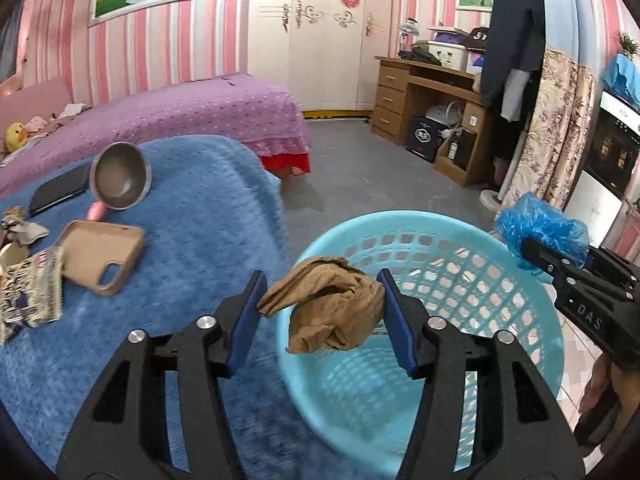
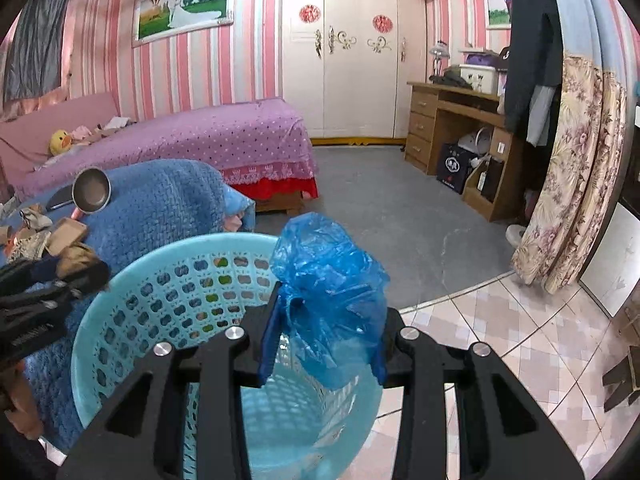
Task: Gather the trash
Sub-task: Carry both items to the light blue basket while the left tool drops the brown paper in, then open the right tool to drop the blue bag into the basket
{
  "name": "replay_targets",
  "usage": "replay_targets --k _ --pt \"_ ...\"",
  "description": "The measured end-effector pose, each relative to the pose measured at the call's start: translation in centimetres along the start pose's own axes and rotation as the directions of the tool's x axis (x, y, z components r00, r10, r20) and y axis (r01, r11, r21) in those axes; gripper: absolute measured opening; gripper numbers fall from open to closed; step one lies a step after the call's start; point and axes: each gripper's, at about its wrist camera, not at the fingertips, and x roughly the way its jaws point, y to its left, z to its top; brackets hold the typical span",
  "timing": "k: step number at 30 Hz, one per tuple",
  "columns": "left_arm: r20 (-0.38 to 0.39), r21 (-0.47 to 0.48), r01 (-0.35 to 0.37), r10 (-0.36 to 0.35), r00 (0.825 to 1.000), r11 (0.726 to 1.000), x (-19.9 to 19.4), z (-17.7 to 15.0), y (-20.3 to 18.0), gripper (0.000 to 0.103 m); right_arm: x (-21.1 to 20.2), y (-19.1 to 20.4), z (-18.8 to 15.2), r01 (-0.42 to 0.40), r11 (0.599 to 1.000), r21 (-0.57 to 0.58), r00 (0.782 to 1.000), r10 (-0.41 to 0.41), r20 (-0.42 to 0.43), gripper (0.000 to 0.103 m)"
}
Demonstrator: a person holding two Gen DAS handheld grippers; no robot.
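Left fingers point(image 1: 322, 304) stood parted around a brown rag point(image 1: 332, 304) above the basket point(image 1: 460, 240); right fingers point(image 2: 324, 344) clamped a blue bag point(image 2: 328, 292) above the basket.

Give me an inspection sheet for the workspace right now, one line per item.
Surface: blue blanket, fuzzy.
Job's things: light blue basket; brown rag and blue plastic bag above it.
Clutter: metal bowl, tan phone case, dark phone.
Grippers: left gripper open around the rag; right gripper shut on the bag.
Cables: nothing seen.
Surroundings: purple bed, wooden desk, white wardrobe.
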Motion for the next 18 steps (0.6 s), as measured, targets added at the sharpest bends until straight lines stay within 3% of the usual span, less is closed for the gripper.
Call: replay_targets --k 1,3,14,15,17,18 --pt "-0.006 0.000 0.001 -0.001 1.000 1.000 0.3 0.1 -0.2 0.075 -0.1 0.0 0.0 0.001 1.000 0.007 1.000 -0.001 0.008 0.037" --pt "-0.014 -0.005 -0.010 0.010 1.000 1.000 0.7 0.5 -0.1 0.086 -0.1 -0.3 -0.2 0.011 1.000 0.015 1.000 -0.011 0.011 0.037" --pt "0.009 -0.060 -0.103 0.104 0.995 0.993 -0.6 1.0 4.6 0.097 1.1 0.3 -0.6 -0.004 0.998 0.064 1.000 0.004 -0.002 0.039" --pt "0.006 -0.063 -0.108 0.109 0.994 0.992 -0.8 0.9 5.0 0.097 1.2 0.4 -0.5 -0.003 0.998 0.061 1.000 0.003 -0.003 0.041" --pt "0.005 -0.074 -0.114 0.115 0.993 0.991 -1.3 0.6 6.1 0.097 1.5 1.2 -0.3 0.002 0.999 0.050 1.000 -0.002 -0.005 0.055" --pt "0.006 -0.079 -0.115 0.116 0.993 0.990 -1.7 0.5 6.5 0.097 1.6 1.4 -0.2 0.002 0.999 0.047 1.000 -0.002 -0.002 0.068"
